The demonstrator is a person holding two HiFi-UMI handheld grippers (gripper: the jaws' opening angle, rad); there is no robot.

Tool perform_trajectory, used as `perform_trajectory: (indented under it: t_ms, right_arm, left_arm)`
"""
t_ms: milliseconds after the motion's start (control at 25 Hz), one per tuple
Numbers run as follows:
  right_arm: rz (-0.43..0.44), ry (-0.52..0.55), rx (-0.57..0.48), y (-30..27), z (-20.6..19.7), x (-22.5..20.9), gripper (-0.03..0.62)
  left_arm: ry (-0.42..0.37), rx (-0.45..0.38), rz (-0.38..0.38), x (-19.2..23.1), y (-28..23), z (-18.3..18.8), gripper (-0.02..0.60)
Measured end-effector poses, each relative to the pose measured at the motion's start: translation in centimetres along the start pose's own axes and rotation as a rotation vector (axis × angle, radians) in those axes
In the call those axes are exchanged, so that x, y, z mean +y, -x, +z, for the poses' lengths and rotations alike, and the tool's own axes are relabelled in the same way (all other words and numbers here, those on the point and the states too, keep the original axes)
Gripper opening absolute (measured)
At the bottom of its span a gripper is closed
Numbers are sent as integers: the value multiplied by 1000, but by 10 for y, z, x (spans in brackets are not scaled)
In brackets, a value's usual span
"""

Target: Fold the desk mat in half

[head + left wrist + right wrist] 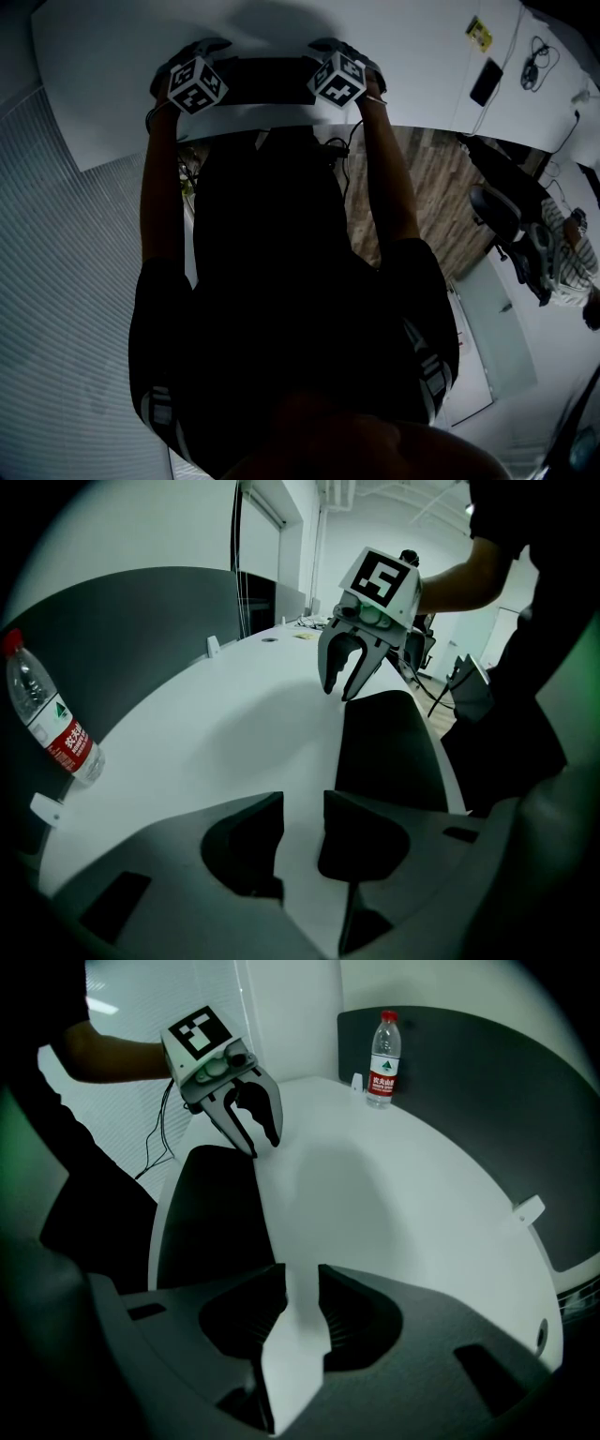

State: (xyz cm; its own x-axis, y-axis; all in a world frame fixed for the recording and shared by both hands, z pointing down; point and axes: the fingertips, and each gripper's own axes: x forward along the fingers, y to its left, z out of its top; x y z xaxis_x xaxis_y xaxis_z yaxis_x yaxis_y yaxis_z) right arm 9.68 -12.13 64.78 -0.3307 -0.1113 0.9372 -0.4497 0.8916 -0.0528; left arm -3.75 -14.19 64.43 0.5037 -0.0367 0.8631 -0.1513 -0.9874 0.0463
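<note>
Left hand-held gripper (302,803): jaws apart, only bare worktop (225,733) between them.
Right hand-held gripper (302,1274): apart too, nothing gripped.
Desk mat (389,752): dark, lying between both hand-held grippers, beside their jaws.

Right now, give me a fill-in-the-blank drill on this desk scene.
1. The mat lies on a ___ desk.
2. The bottle has a ___ cap.
3. The left tool and the right tool, jaws apart, both hold ___.
Missing words: white; red; nothing.
</note>
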Motion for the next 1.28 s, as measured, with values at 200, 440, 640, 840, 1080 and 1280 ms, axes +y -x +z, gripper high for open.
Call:
perform_trajectory:
  t_ms: [200, 440, 640, 840, 1080, 1280]
  right_arm:
    - [-13, -14, -12, 2, 2, -5, 91]
    - [-40, -40, -41, 9, 8, -15, 69]
    - [-60, -77, -68, 14, 17, -21, 47]
    - [-93, -150, -113, 23, 27, -30, 18]
    - [-123, -261, -188, 33, 37, -40, 8]
    - [-172, -345, -234, 46, 41, -50, 3]
  left_arm:
    - [9, -11, 7, 3, 2, 2, 127]
    - [34, -36, 56, 12, 8, 8, 70]
    - [77, -64, 107, 25, 18, 12, 26]
    - [143, -107, 171, 39, 31, 17, 14]
    - [279, -223, 238, 54, 49, 27, 5]
    - [374, -276, 290, 60, 65, 38, 5]
